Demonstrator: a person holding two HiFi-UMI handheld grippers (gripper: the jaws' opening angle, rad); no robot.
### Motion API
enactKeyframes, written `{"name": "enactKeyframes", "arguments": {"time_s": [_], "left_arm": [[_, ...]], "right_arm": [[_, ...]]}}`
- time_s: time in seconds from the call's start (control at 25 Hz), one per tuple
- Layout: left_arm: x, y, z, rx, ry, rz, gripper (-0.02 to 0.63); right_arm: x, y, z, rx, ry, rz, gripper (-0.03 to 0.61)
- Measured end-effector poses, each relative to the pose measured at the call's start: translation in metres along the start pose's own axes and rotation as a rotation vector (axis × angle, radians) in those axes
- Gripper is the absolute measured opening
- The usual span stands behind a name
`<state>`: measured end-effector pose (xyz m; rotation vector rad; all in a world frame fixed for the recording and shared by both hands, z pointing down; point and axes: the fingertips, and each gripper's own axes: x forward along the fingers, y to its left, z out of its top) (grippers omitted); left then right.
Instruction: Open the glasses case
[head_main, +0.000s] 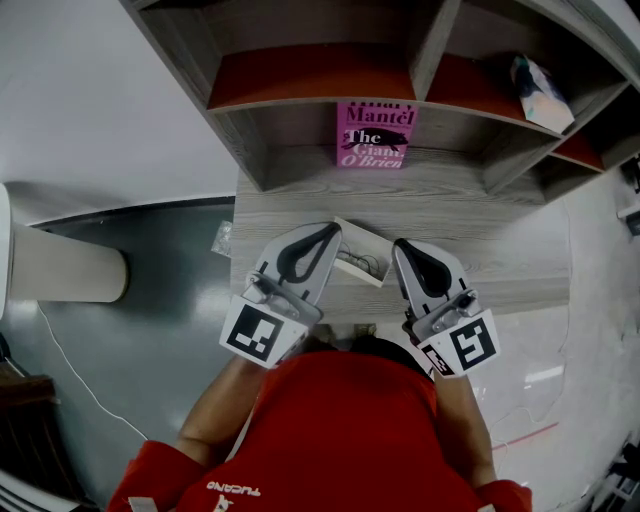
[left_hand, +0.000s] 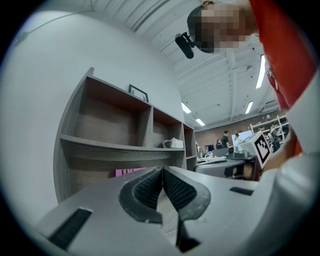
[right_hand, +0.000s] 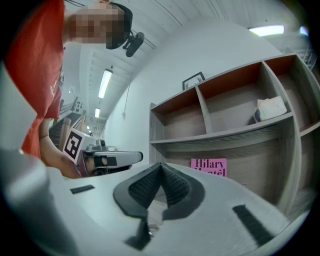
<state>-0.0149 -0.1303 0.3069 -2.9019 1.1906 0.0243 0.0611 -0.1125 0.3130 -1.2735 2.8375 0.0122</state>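
The glasses case (head_main: 360, 255), pale and flat, lies on the wooden desk (head_main: 500, 250) between my two grippers; something dark, like glasses, shows in it. Whether its lid is up I cannot tell. My left gripper (head_main: 331, 230) is shut with nothing in it, its tip at the case's left end. My right gripper (head_main: 398, 245) is also shut and bare, just right of the case. In the left gripper view the jaws (left_hand: 162, 169) meet tip to tip and hide the case. The right gripper view shows its jaws (right_hand: 161, 165) pressed together the same way.
A pink book (head_main: 375, 135) stands against the shelf unit (head_main: 330, 100) behind the case. A white bundle (head_main: 540, 90) lies in a right shelf bay. A small clear packet (head_main: 222, 238) sits at the desk's left edge. A beige cylinder (head_main: 65, 262) stands on the floor to the left.
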Motion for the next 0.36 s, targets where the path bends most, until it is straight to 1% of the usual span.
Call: {"name": "enactKeyframes", "arguments": {"time_s": [0.36], "left_arm": [[-0.0013,-0.0012,0.0009,-0.007,-0.007,0.001,0.011]], "right_arm": [[-0.0022,0.0008,-0.0011,-0.002,0.002,-0.004,0.003]]}}
